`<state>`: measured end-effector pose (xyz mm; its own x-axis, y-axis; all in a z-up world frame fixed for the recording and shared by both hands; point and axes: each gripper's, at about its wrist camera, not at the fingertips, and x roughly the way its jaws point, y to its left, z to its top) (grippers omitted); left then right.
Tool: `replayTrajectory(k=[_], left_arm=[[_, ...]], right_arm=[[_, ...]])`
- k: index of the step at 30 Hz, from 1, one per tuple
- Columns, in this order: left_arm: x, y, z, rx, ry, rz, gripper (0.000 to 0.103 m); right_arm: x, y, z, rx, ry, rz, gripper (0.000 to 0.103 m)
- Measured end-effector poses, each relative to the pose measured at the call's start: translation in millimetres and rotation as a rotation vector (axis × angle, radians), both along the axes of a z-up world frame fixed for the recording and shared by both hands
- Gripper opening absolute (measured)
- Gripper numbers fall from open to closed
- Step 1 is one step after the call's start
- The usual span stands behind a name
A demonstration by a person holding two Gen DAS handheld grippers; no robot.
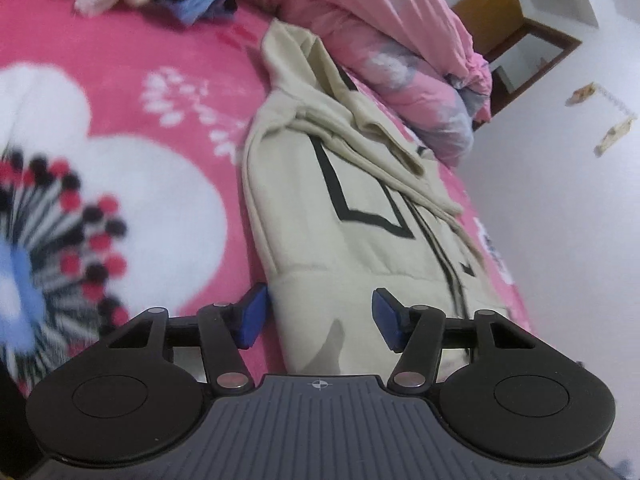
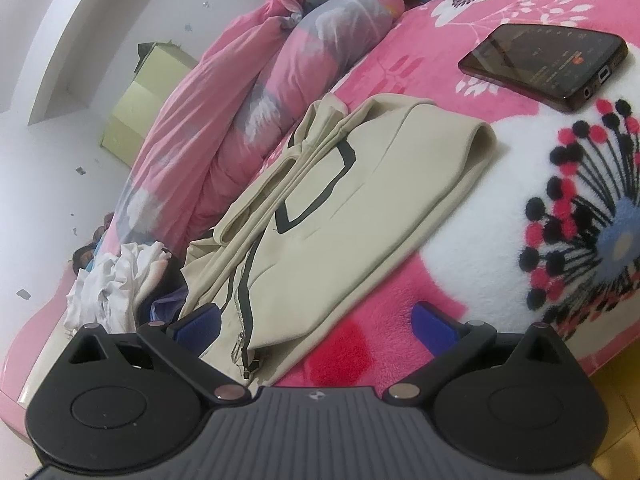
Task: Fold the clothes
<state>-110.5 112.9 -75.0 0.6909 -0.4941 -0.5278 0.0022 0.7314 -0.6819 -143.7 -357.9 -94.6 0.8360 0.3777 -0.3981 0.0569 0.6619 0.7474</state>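
**Beige hoodie half folded on the pink bed, both grippers at its ends**

A cream-beige zip-up hooded sweatshirt with black line trim (image 1: 360, 208) lies lengthwise on a pink fleece blanket printed with large white flowers (image 1: 120, 80), already folded into a long narrow strip, sleeves laid over the body. It sits just beside a bunched pink quilt (image 1: 400, 40) along the wall side of the bed.

The left gripper (image 1: 318, 316) stands with its blue pads partly apart, straddling the hem end of the sweatshirt; the cloth lies between the pads, but they do not press on it. The right gripper (image 2: 316, 326) is spread wide at the opposite end, one pad over the zipper edge, the other above bare blanket, gripping nothing.

The garment looks like thick, soft fleece: light, limp, not slippery, nothing fragile except the dangling metal zipper pull. It will sag and unfold if lifted by a single layer, so the sounder hold is probably through all layers at the end corners.

A dark smartphone (image 2: 544, 66) rests on the blanket, well apart; a heap of unfolded white and dark clothes (image 2: 120, 280) waits near the bed edge.
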Motion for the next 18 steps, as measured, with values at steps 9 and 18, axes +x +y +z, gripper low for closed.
replayTrajectory(k=[9, 18], left_arm=[[-17.3, -6.0, -19.0, -0.131, 0.08, -0.061, 0.054], [-8.8, -12.5, -15.3, -0.113, 0.037, -0.101, 0.054]], right_arm=[[-0.7, -0.8, -1.4, -0.002, -0.013, 0.012, 0.103], [-5.8, -30.3, 12.8, 0.034, -0.007, -0.09, 0.092]])
